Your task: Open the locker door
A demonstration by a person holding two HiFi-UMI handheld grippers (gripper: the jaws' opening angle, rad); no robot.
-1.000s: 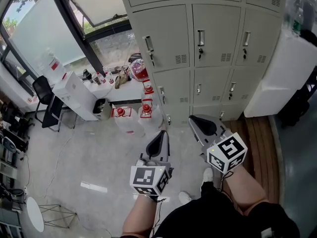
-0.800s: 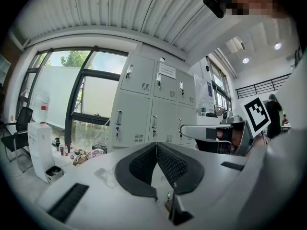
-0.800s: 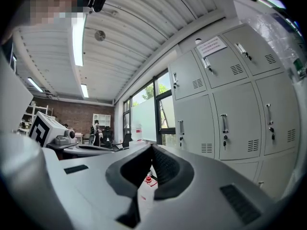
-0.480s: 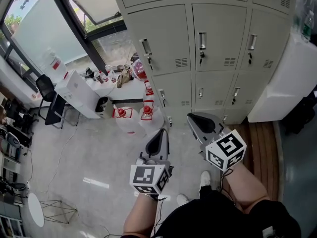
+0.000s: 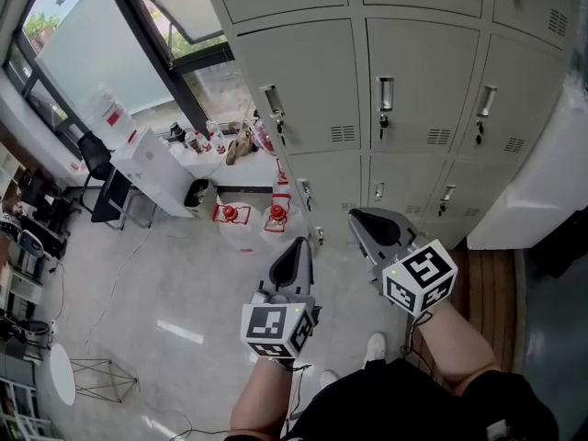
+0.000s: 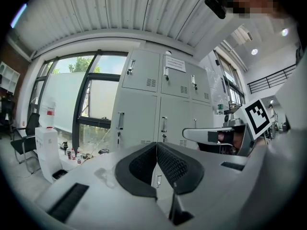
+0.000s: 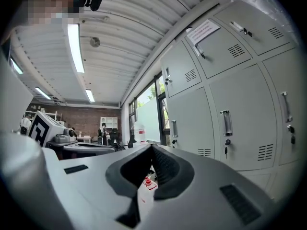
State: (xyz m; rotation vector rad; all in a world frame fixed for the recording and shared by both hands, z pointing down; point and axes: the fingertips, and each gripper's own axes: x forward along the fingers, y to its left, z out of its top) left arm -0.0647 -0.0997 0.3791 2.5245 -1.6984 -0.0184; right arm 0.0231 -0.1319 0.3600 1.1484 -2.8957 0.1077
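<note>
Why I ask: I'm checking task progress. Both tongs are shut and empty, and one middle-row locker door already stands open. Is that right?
Not quite. The left tongs and right tongs are shut and empty, as their own views show, but nothing stands open. The head view shows every middle-row locker door closed flush.

No wording can be read for certain. A white paper notice (image 6: 176, 63) is stuck on an upper locker door (image 6: 173, 84), at about twelve o'clock in the left gripper view, but its print is too small to make out. The red labels on the water jugs (image 5: 230, 215) on the floor, at ten o'clock in the head view, may carry a brand, though it is blurred. The left marker cube (image 5: 276, 331) and the right marker cube (image 5: 421, 277) bear only black-and-white square codes, with no letters.
</note>
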